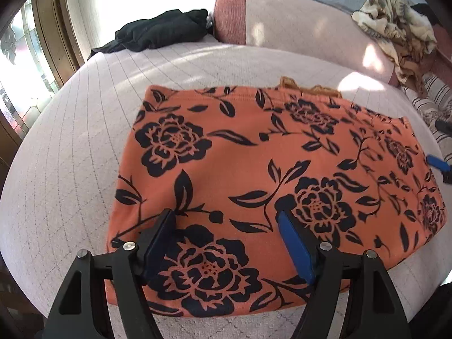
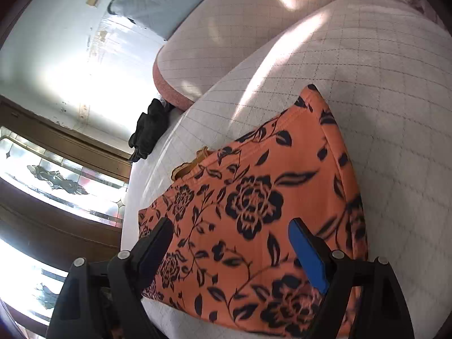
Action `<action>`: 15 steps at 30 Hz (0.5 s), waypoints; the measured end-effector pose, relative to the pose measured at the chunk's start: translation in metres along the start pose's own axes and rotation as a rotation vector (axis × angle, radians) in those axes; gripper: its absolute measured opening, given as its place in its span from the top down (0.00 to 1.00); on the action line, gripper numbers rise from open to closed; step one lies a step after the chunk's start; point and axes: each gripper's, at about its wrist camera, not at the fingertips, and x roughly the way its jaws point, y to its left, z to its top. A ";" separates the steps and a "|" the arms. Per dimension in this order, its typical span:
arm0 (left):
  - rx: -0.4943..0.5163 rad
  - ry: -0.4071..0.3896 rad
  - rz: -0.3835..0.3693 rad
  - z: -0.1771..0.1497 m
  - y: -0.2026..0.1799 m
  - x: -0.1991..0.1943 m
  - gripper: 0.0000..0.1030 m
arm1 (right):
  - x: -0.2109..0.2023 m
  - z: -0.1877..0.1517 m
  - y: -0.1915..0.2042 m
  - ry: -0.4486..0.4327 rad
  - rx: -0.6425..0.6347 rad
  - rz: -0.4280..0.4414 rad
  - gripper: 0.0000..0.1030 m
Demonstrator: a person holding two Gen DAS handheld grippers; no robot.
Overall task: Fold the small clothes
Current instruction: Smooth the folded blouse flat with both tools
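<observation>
Orange floral garment (image 1: 254, 169) flat on quilted bed (image 1: 70, 155); left tongs (image 1: 226, 220), right tongs (image 2: 230, 228) spread, holding nothing.

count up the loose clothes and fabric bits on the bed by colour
orange floral garment: 1, lying flat
black garment: 1, bunched at the far edge
tan and cream patterned cloth: 1, crumpled on the bolster
mustard-brown fabric: 1, peeking out behind the orange one
total: 4
</observation>
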 end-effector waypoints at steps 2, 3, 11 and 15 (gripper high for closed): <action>-0.003 -0.018 0.008 -0.002 0.001 0.000 0.26 | 0.017 0.034 -0.011 0.015 0.016 -0.005 0.16; 0.003 -0.018 0.011 -0.002 0.000 0.001 0.26 | 0.027 0.050 -0.018 0.027 0.022 -0.001 0.16; 0.021 -0.018 0.002 0.001 0.000 0.005 0.25 | 0.026 0.087 -0.053 -0.125 0.178 0.032 0.16; -0.010 -0.029 -0.007 0.000 0.005 -0.004 0.25 | -0.023 0.031 -0.014 -0.150 0.064 0.032 0.16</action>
